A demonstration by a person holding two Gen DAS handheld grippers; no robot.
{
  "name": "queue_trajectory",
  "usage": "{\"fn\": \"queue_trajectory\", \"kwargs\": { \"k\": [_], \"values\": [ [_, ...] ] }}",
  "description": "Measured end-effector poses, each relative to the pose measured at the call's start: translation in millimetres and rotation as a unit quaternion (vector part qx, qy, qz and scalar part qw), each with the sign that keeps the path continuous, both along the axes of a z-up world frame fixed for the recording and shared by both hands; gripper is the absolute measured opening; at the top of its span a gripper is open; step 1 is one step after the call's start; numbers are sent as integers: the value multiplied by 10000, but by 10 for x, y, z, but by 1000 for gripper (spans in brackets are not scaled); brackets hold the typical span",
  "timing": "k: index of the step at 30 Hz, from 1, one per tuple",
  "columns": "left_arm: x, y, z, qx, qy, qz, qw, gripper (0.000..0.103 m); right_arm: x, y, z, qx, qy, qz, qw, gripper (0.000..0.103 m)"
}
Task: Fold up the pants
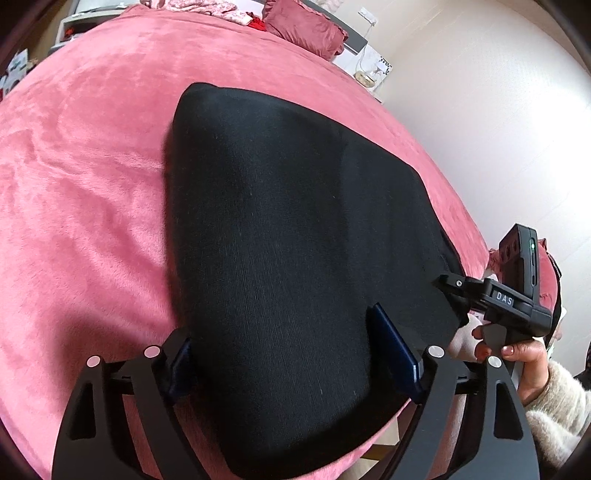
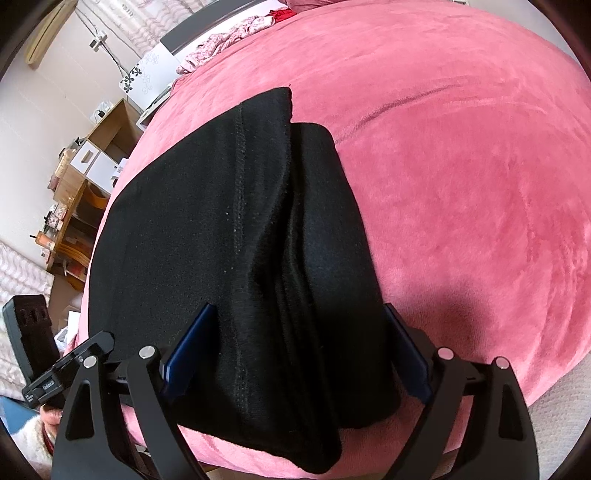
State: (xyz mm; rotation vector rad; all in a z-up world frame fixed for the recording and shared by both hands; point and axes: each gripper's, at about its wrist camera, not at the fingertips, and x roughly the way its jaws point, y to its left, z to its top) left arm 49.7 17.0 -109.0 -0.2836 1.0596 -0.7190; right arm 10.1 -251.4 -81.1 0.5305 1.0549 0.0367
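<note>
Black pants (image 1: 288, 236) lie folded into a thick stack on a pink bed (image 1: 85, 177). My left gripper (image 1: 291, 354) is open, with its blue-padded fingers on either side of the near end of the stack. The pants also show in the right wrist view (image 2: 229, 236), with a stitched seam and several layered edges. My right gripper (image 2: 299, 350) is open, and its fingers straddle the stack's near end. The right gripper also shows from outside in the left wrist view (image 1: 448, 286), at the stack's right edge.
A pink pillow (image 1: 306, 29) and patterned clothes (image 1: 199, 7) lie at the head of the bed. A wooden shelf unit (image 2: 85, 177) stands left of the bed. The bed's near edge (image 2: 258, 458) is just under the grippers.
</note>
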Motion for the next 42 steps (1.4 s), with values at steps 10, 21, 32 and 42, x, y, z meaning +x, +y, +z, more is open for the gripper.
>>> {"fn": "queue_trajectory", "kwargs": {
  "k": [10, 21, 32, 42],
  "values": [
    [-126, -132, 200, 506, -552, -182, 9970, 59, -93, 105, 157, -108, -331, 188, 9992, 65],
    [70, -206, 651, 801, -1776, -152, 9807, 55, 81, 214, 498, -597, -1366, 333, 9883, 53],
    [1538, -498, 713, 1303, -2126, 405, 9676, 57, 1594, 176, 567, -1100, -2054, 363, 9718, 54],
    [1819, -290, 287, 1389, -1727, 1384, 9653, 98, 1730, -35, 121, -1164, -1594, -155, 9802, 86]
  ]
}}
